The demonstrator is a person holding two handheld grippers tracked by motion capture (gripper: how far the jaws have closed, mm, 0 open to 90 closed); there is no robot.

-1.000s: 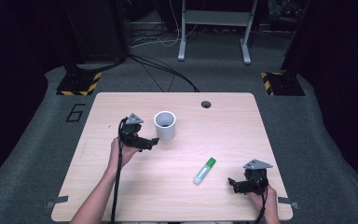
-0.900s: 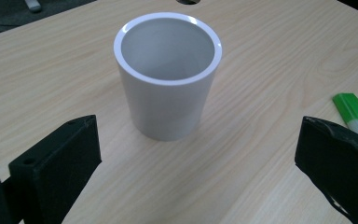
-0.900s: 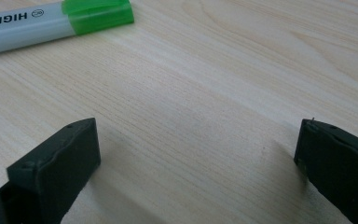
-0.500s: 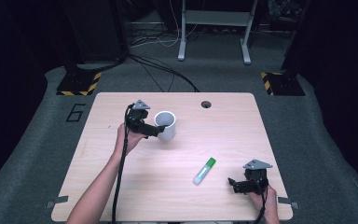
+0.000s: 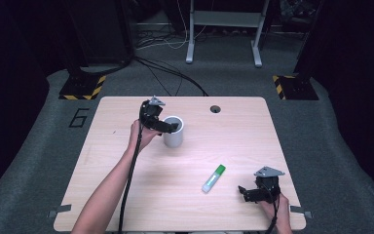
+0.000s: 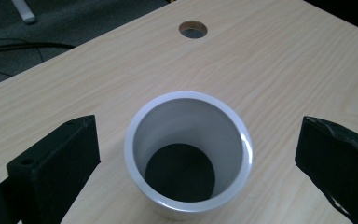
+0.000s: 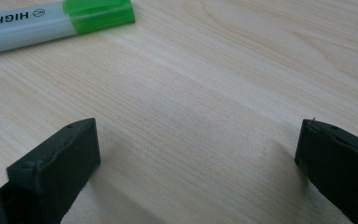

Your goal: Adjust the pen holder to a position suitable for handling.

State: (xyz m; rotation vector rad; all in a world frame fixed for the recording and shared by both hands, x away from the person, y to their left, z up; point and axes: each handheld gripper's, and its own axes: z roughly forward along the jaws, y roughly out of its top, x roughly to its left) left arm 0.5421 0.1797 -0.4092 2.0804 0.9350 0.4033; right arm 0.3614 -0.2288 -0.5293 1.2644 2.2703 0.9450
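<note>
On wooden table (image 5: 126,195), white cup (image 5: 173,132)

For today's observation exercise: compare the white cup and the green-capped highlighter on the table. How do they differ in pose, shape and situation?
The white cup stands upright and open-topped, while the highlighter lies flat on the table. The cup is wide, hollow and empty; the highlighter is slim, with a green cap. The left gripper has its open fingers either side of the cup; the highlighter lies apart from the open right gripper. Both are light-bodied, and neither is gripped.
</note>
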